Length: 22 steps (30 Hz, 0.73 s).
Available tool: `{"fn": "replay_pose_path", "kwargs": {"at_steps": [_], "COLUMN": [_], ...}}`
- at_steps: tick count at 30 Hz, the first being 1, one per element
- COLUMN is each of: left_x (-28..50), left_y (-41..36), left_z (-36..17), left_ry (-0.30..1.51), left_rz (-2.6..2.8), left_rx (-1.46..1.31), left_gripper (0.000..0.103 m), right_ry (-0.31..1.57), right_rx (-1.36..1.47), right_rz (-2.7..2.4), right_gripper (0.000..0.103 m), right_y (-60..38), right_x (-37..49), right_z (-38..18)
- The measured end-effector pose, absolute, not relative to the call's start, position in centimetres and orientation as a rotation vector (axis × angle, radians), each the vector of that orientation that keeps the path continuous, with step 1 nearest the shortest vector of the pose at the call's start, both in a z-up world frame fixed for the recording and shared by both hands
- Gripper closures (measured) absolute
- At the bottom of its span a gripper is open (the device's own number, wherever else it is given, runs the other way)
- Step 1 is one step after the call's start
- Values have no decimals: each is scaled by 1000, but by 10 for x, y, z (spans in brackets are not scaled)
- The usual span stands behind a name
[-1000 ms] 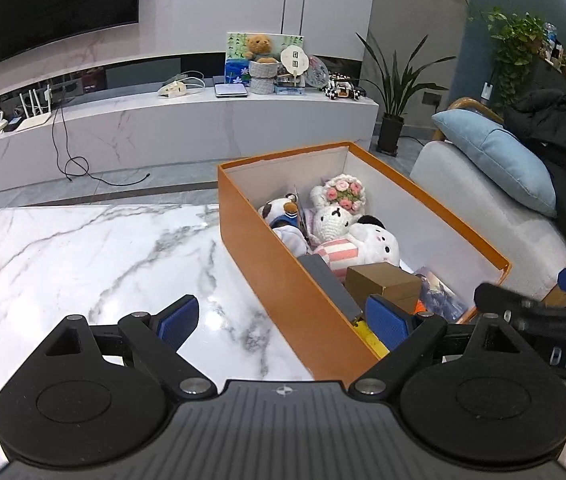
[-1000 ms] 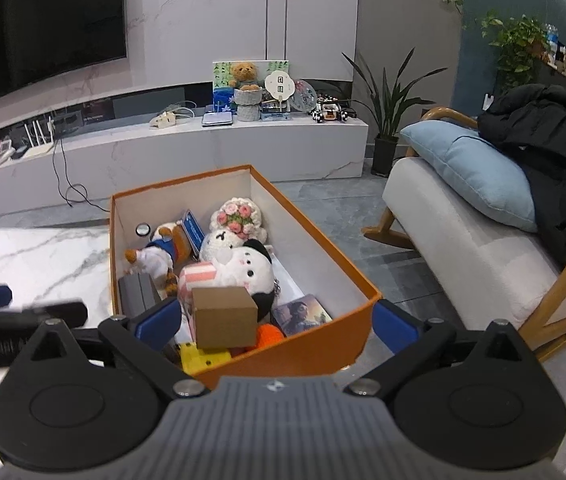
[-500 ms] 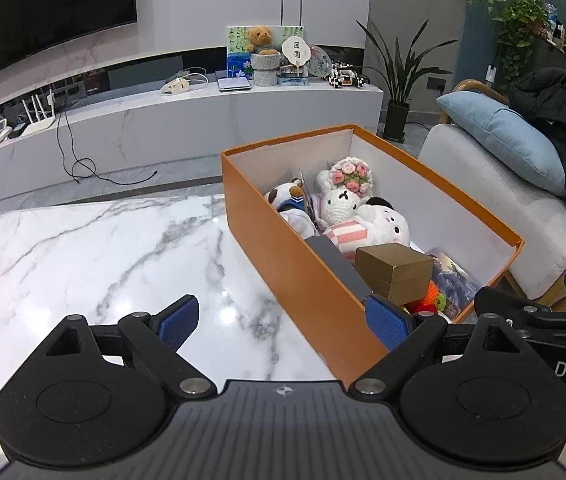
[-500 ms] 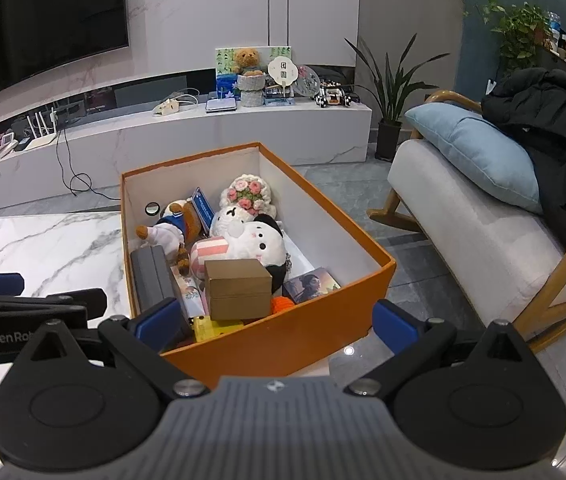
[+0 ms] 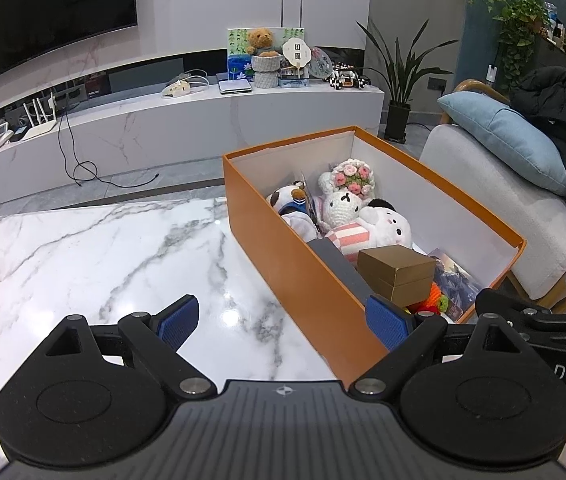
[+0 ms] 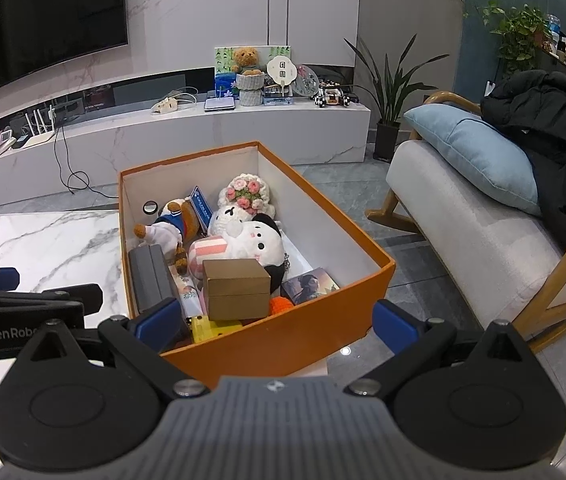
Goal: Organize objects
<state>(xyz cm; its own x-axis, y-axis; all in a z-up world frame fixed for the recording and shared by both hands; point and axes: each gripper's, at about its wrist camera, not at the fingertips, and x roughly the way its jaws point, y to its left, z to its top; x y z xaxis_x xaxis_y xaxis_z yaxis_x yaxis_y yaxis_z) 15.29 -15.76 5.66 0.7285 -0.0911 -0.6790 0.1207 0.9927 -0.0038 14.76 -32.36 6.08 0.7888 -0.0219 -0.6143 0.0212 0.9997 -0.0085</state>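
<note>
Hovering wide open and empty, left gripper and right gripper, beside near end of orange box sitting on tabletop edge, holding plush toys and brown box.

Right gripper, fingers spread, hovers before the filled orange box.

We see an evenly lit indoor room, sharp throughout. Ceiling light glares off the marble table just left of the orange box. Fisheye bending curves the television and walls near the edges.
</note>
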Motion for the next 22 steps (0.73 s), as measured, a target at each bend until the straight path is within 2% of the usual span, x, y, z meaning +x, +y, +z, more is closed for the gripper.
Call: {"fn": "replay_pose_path", "kwargs": {"at_steps": [22], "left_x": [149], "left_y": [-157], "left_z": [58], "left_ry": [706], "left_rz": [-112], "left_rx": [39], "left_gripper": [0], "right_ry": [660], "right_rx": [-8], "right_rz": [-34], "right_gripper": [1], "right_y": [-325], "right_x": [148], "right_z": [62]}}
